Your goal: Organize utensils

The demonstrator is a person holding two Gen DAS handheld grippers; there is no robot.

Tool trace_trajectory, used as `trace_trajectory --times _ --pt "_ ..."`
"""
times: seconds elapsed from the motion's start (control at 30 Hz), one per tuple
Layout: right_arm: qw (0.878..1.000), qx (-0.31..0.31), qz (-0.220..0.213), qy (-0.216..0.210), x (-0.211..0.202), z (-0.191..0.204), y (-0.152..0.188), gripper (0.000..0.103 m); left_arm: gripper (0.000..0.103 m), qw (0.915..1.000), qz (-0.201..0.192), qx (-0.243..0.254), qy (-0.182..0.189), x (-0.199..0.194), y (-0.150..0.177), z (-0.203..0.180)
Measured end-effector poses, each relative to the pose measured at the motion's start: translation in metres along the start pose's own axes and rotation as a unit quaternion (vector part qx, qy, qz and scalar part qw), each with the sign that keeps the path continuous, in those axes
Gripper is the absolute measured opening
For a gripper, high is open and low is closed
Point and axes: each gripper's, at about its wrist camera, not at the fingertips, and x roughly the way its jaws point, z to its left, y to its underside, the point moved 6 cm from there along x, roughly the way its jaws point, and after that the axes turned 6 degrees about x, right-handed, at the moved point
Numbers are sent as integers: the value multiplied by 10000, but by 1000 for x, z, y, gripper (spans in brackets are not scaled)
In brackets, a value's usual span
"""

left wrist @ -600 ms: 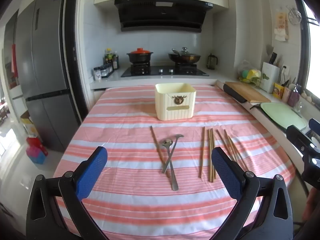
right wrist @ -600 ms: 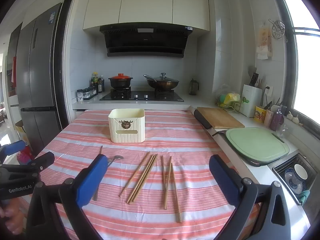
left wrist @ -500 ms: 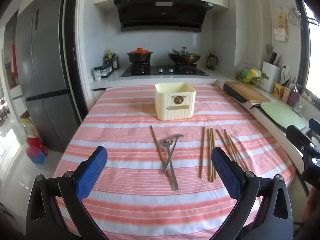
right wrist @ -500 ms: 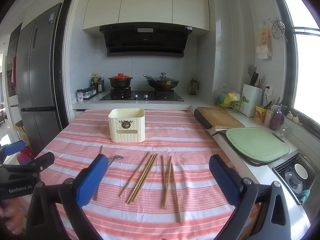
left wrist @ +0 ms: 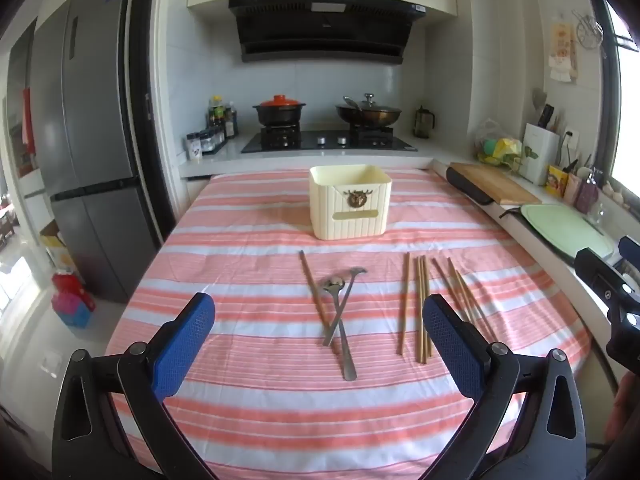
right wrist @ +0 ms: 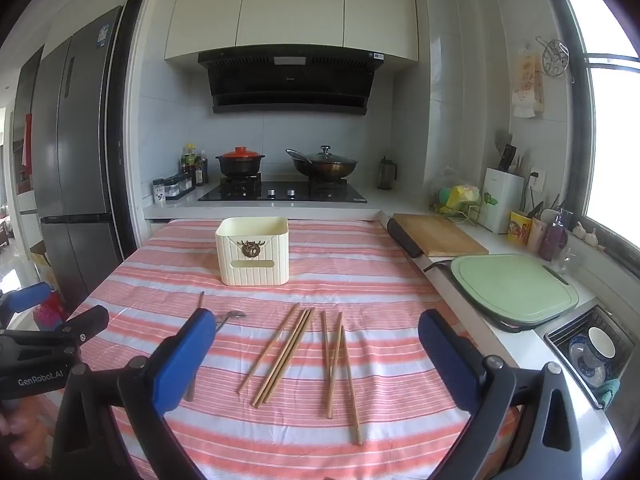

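Note:
A cream utensil box (left wrist: 350, 202) (right wrist: 253, 251) stands at the far middle of the striped table (left wrist: 248, 392). In front of it lie two crossed metal spoons (left wrist: 340, 312) beside a single chopstick (left wrist: 314, 292), with several wooden chopsticks (left wrist: 420, 304) (right wrist: 308, 352) to their right. My left gripper (left wrist: 319, 332) hovers open above the near table, nothing between its blue pads. My right gripper (right wrist: 316, 354) hangs open over the chopsticks, apart from them. In the right wrist view the spoons (right wrist: 228, 317) are mostly hidden behind the left pad.
A counter runs along the table's right side with a wooden board (right wrist: 438, 234), a green cutting board (right wrist: 514, 288) and a sink with dishes (right wrist: 592, 350). A stove with pots (left wrist: 324, 120) stands behind the table. A fridge (left wrist: 88, 140) stands at left.

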Motion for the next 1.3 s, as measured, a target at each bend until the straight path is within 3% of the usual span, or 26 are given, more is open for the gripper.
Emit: trace_trajectory --times 1.3 --pt "10000 22 60 13 5 -4 0 103 103 9998 -15 76 -196 6 0 -2"
